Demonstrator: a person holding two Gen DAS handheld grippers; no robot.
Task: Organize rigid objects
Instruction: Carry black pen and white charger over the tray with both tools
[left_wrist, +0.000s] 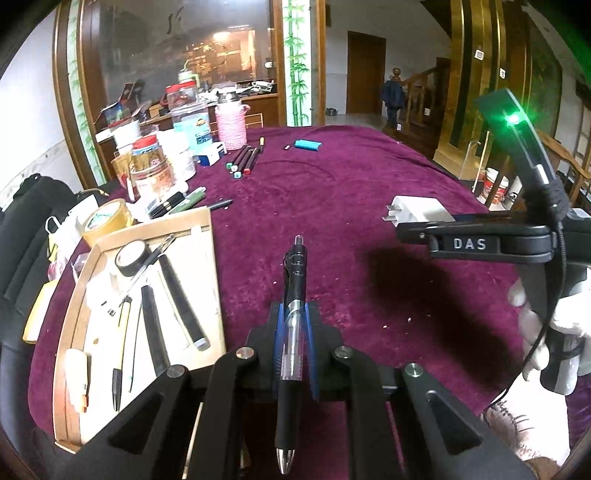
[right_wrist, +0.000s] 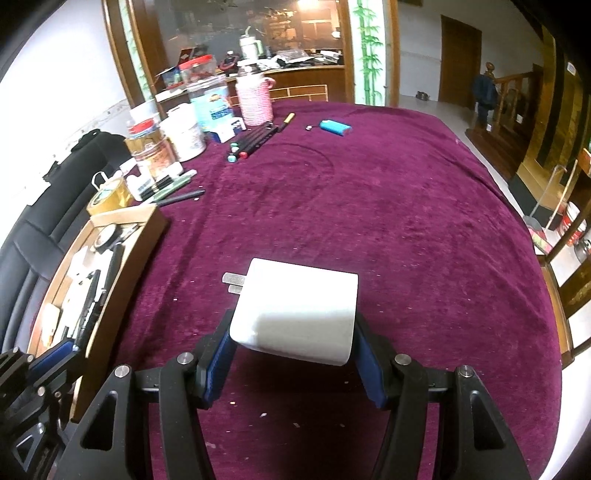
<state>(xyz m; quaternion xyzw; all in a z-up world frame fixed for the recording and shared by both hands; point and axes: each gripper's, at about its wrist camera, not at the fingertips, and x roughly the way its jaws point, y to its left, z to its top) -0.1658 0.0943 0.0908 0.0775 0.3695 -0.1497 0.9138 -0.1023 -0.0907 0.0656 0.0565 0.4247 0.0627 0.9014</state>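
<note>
we look down from each wrist, close over the same purple cloth (left_wrist: 369, 177) and tray (right_wrist: 122, 251).

We see our left gripper (left_wrist: 293, 332) clamped on a black pen (left_wrist: 291, 317) above the purple cloth (left_wrist: 332, 206). Left sits the cardboard tray (left_wrist: 207, 236); our right gripper (left_wrist: 410, 230) carries a white plug adapter (left_wrist: 421, 210).

Dim room, fisheye-warped edges, perhaps slight blur.

Tray (left_wrist: 92, 258) left on table (left_wrist: 332, 192); markers (left_wrist: 243, 158) behind.
</note>
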